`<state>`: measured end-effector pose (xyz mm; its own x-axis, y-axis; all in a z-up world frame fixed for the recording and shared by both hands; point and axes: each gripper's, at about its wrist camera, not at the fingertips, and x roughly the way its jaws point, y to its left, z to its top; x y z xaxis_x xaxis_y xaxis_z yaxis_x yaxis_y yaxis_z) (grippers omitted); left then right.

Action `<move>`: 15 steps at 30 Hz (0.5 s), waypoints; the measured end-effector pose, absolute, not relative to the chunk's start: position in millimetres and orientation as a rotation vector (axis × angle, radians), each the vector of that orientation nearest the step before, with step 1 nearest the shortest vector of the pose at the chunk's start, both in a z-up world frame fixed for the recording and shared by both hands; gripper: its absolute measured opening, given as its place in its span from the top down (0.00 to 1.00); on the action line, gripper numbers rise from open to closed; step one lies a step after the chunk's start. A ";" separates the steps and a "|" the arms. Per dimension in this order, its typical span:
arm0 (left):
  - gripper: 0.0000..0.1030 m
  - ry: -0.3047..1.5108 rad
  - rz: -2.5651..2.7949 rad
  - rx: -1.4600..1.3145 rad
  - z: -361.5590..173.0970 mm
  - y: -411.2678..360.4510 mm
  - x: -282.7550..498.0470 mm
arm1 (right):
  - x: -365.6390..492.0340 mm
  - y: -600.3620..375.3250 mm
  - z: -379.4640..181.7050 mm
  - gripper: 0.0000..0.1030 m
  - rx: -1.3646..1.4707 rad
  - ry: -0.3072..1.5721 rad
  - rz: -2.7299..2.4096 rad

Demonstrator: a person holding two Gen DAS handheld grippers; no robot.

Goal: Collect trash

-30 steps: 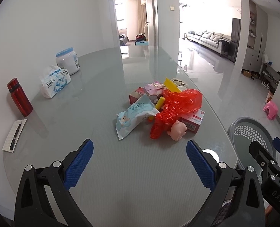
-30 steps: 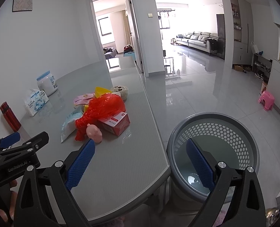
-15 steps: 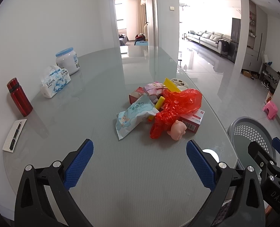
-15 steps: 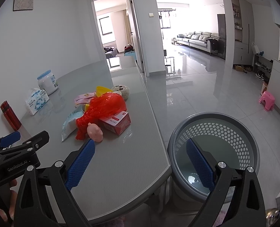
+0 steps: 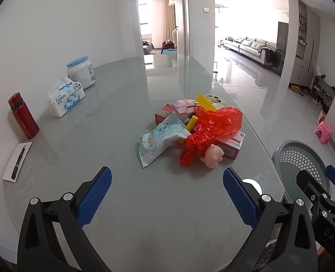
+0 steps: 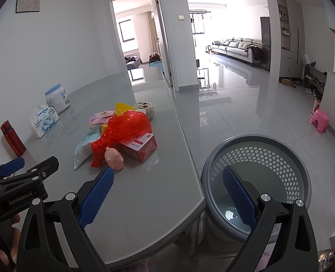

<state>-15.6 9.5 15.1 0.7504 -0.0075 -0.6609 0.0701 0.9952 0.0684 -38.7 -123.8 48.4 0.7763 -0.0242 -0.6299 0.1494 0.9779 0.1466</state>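
A heap of trash lies mid-table: a crumpled red plastic bag, a light blue wipes packet, a red-and-white carton, a pink doll head, yellow pieces and a pink wrapper. My left gripper hovers open over the near table, short of the heap. My right gripper is open, straddling the table's edge and a grey perforated bin on the floor. Both hold nothing.
Along the wall side of the glass table stand a red bottle, a tissue pack, a white jar with a blue lid, and a notepad with pen. A pink stool sits on the floor.
The right gripper has drifted slightly toward the table; the heap looks a little nearer. The left gripper has barely moved. Both stay open.
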 end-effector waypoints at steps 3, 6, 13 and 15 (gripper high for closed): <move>0.06 0.722 -0.042 0.091 15.5 9.6 -15.6 | -38.3 -123.2 48.0 0.10 0.193 0.676 -0.094; 0.06 0.722 -0.042 0.090 15.0 9.6 -15.5 | -38.3 -123.2 48.0 0.10 0.193 0.677 -0.094; 0.06 0.721 -0.042 0.091 15.2 9.7 -15.6 | -37.8 -122.8 47.6 0.10 0.194 0.678 -0.093; 0.06 0.723 -0.043 0.089 15.1 10.0 -15.3 | -37.5 -122.4 47.5 0.10 0.194 0.679 -0.091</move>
<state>-15.3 10.0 15.1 0.7491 -0.0085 -0.6625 0.0698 0.9954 0.0661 -37.5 -122.4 47.5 0.7750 -0.0200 -0.6316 0.1465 0.9780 0.1488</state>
